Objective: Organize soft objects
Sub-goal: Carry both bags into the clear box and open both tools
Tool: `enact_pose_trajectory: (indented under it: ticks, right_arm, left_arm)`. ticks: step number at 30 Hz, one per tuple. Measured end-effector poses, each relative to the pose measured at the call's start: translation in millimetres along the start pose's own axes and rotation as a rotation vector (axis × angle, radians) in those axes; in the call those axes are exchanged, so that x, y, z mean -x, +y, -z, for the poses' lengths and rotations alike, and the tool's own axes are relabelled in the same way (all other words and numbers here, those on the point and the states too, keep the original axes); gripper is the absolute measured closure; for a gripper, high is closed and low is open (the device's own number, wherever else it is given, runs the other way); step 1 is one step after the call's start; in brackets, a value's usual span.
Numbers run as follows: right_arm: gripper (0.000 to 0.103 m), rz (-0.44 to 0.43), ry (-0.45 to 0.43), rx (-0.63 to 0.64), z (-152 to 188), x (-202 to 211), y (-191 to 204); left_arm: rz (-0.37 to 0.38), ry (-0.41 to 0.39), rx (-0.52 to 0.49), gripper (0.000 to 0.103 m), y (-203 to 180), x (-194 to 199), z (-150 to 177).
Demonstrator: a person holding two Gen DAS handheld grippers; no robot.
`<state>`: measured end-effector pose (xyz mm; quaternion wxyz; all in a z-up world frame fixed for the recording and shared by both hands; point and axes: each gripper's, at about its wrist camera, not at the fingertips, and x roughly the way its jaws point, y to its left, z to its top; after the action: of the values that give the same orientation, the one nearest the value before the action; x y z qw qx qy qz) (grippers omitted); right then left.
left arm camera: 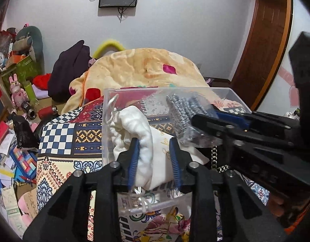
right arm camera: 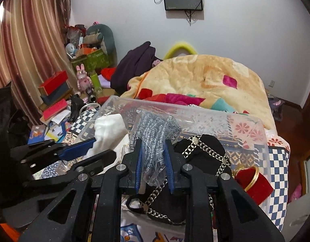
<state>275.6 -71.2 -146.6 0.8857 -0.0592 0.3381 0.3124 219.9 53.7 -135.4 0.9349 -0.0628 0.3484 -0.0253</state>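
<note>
My left gripper [left arm camera: 155, 161] pinches the white pouch [left arm camera: 138, 133], my right gripper [right arm camera: 153, 166] at 3 o'clock clamps the bagged grey cloth [right arm camera: 155, 133] over the clear bin [right arm camera: 255, 129].

A cloth bag [left arm camera: 134, 125] is held over the box [left arm camera: 106, 121], w/ a bagged fabric bundle [left arm camera: 182, 112] held just right of it. A chain-trimmed piece [right arm camera: 205, 153] is set inside, right of the bundle. The box is placed on the bedspread [left arm camera: 60, 133], w/ a blanket [left arm camera: 146, 66] heaped behind.

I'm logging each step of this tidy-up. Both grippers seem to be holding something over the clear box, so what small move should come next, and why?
Probably lower the right gripper a little and open it. It is shut on the bagged grey knit item, held above the clear plastic box, while the left gripper holds the white cloth pouch there too.
</note>
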Motion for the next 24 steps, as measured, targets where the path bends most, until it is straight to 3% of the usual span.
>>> enact_pose_trajectory:
  ticks: [3,7,12,16,21,24]
  right_arm:
    - [0.079,0.003,0.018,-0.007,0.9,-2.4,-3.5]
    - [0.064,0.003,0.019,-0.015,4.1,4.4,-8.0]
    - [0.062,0.011,-0.009,0.027,6.2,25.4,-2.9]
    - [0.054,0.024,-0.052,0.050,8.7,44.9,-0.9]
    - [0.053,0.023,-0.097,0.065,18.7,74.2,-1.1]
    - [0.041,0.023,-0.115,0.064,28.9,88.7,-1.1]
  left_arm:
    - [-0.006,-0.004,-0.006,0.065,-1.8,5.1,1.5]
    - [0.010,-0.016,0.003,0.055,-1.6,17.3,4.0]
    - [0.028,-0.060,-0.003,0.051,-4.7,42.1,3.3]
    - [0.040,-0.099,-0.008,0.046,-8.3,63.7,2.6]
    - [0.037,-0.136,-0.025,0.038,-11.1,87.7,8.0]
    - [0.033,-0.148,-0.038,0.033,-14.0,99.4,14.8]
